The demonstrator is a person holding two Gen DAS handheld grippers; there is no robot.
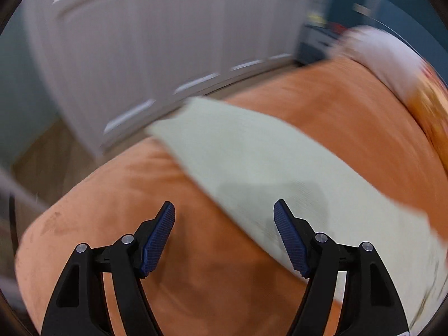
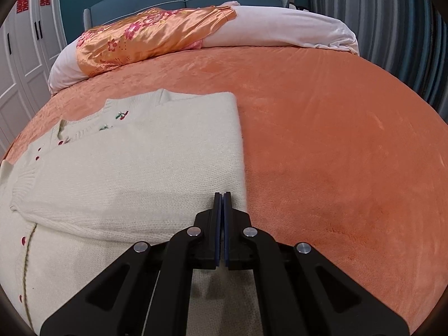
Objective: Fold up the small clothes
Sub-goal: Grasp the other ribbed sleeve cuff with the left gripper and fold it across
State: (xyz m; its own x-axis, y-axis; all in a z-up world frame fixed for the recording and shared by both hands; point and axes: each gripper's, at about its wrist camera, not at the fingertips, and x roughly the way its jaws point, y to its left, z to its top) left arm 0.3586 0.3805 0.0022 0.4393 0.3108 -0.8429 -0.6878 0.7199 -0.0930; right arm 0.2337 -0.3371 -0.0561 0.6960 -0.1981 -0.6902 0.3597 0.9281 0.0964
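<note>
Lying partly folded on the orange bedspread [image 2: 322, 128], the cream cardigan [image 2: 134, 168] has the right gripper [image 2: 222, 196], jaws shut and empty, at its folded edge, likely steadying it, while the left gripper [image 1: 224, 218] hovers open, holding nothing.

To the right of the cream cardigan [image 2: 126, 168], the orange bed cover [image 2: 336, 154] is lying bare and flat, giving a claw wide passing room. Toward the headboard, a pale rolled quilt [image 2: 294, 28] and a floral satin cushion [image 2: 145, 36] are blocking the way. White wardrobe doors [image 1: 145, 42] are standing close beside the bed's edge.
</note>
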